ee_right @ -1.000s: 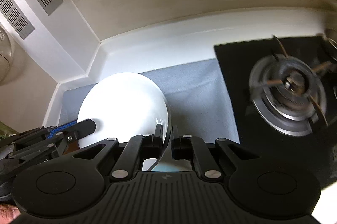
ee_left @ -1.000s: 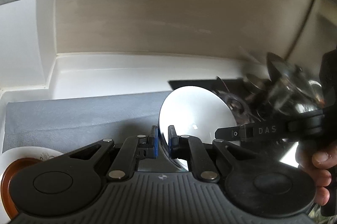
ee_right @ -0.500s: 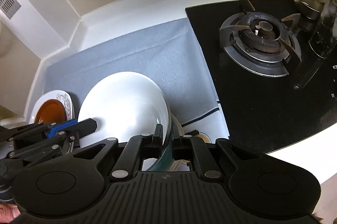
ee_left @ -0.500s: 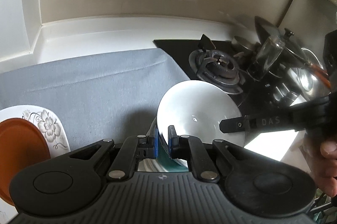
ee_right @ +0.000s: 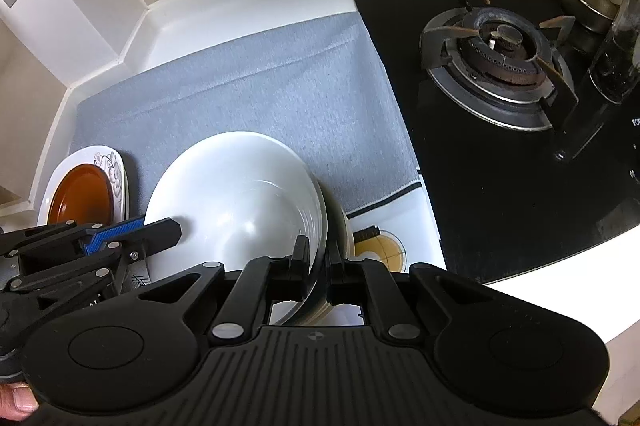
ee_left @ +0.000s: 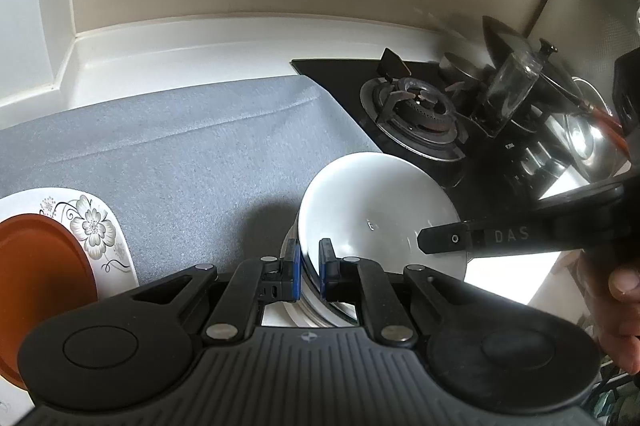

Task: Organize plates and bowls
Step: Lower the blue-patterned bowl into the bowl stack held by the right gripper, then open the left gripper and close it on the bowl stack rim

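Note:
A white bowl [ee_left: 376, 214] [ee_right: 236, 202] rests on a stack of white dishes [ee_right: 340, 226] near the counter's front edge. My left gripper [ee_left: 309, 266] is shut on the bowl's left rim. My right gripper [ee_right: 318, 258] is shut on its right rim. Each gripper shows in the other's view: the right one [ee_left: 520, 238] and the left one [ee_right: 100, 246]. An orange plate [ee_left: 36, 286] [ee_right: 80, 198] lies on a white floral plate [ee_left: 92, 226] [ee_right: 104, 158] at the left.
A grey mat [ee_left: 192, 154] [ee_right: 272, 94] covers the counter. A black gas hob [ee_right: 500, 130] with a burner [ee_left: 416, 110] lies to the right, with a glass bottle [ee_left: 508, 94] and steel pots [ee_left: 584, 138] on it. The wall stands behind.
Both grippers have lowered the bowl from a tilted, raised position down onto the stack of dishes. The views have tipped down toward the counter.

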Tool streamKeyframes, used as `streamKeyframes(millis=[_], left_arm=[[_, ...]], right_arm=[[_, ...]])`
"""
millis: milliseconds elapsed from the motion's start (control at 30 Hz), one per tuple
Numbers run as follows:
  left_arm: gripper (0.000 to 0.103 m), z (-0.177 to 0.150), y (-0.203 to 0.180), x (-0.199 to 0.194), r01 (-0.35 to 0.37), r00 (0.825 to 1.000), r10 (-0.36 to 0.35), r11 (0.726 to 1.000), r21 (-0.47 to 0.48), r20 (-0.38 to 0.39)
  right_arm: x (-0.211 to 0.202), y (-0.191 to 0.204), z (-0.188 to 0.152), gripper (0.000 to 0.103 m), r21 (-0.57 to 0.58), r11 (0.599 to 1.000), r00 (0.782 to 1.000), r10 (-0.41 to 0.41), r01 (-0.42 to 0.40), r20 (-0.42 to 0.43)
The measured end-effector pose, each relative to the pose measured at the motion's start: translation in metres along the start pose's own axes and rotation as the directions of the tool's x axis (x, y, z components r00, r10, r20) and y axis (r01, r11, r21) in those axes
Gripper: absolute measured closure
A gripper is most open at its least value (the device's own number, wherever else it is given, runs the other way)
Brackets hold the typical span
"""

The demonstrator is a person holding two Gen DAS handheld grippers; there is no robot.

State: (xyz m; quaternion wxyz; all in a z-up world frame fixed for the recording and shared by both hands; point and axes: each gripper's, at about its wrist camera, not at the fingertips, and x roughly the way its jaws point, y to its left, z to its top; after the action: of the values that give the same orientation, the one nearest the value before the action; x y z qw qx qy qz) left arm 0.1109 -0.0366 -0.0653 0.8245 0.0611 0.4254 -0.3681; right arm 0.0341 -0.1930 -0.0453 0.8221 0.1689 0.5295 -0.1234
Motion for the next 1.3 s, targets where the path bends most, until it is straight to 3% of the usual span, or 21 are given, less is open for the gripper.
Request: streamKeyframes(millis=[500, 900, 1300], left_arm=[[0.094, 0.0, 0.003, 0.011, -0.012, 1.0, 0.012, 1.0, 0.001, -0.015], [0.094, -0.002, 0.002, 0.009, -0.03, 1.0, 0.03, 0.999, 0.03, -0.005], [0.095, -0.002, 0.002, 0.009, -0.027, 1.0, 0.027, 0.999, 0.041, -0.004]], right_arm=[[0.001, 0.008, 0.006, 0.094, 0.001, 0.999, 0.999, -0.046, 0.046, -0.018], [0.004, 0.01, 0.007, 0.094, 0.071, 0.996, 0.998, -0.05, 0.053, -0.044], [0.005, -0.014, 0.005, 0.094, 0.294, 0.955, 0.994, 0.05, -0.02, -0.094]])
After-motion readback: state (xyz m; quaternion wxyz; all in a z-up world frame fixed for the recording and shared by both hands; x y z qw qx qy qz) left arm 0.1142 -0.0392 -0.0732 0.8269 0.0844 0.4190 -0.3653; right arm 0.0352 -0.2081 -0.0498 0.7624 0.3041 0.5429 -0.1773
